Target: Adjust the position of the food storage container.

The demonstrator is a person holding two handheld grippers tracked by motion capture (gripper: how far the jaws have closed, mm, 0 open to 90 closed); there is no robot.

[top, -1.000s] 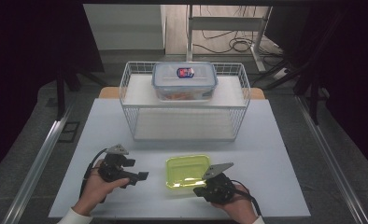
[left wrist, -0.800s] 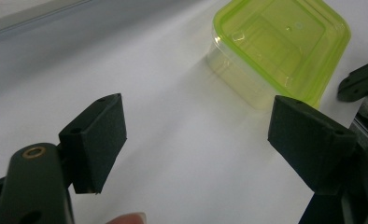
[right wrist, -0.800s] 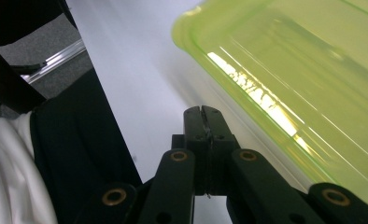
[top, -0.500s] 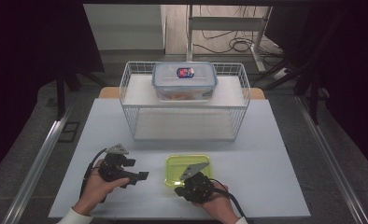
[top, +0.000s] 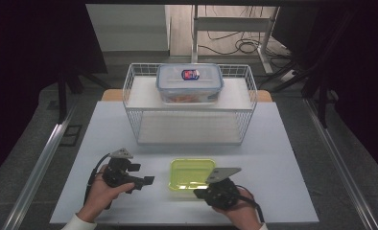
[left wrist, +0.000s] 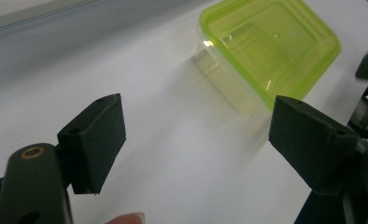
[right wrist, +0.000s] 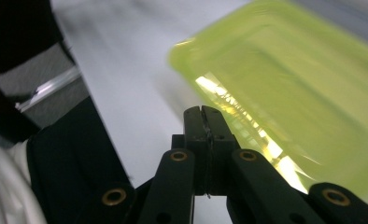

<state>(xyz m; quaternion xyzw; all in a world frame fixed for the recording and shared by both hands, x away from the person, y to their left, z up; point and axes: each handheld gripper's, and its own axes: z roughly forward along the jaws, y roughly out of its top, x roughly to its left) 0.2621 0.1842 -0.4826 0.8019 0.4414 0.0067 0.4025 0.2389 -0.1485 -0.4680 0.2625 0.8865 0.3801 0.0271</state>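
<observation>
Green-lidded container [top: 192, 173]: one, flat on the tabletop [top: 283, 158], front centre.
Right claw [top: 199, 193]: one, jaws pressed together, empty, at the container's near right corner.
Left claw [top: 147, 181]: one, jaws wide, empty, left of container.
Wire basket [top: 189, 108]: one, behind.
Clear lidded box [top: 190, 84]: one, in basket.

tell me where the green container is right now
In the high view the green container sits on the white table near its front edge, between the left gripper and the right gripper, before the wire basket.

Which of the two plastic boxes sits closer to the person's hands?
The green-lidded plastic box, on the white table between the hands; the blue-rimmed clear box rests far off, atop the wire basket.
</observation>
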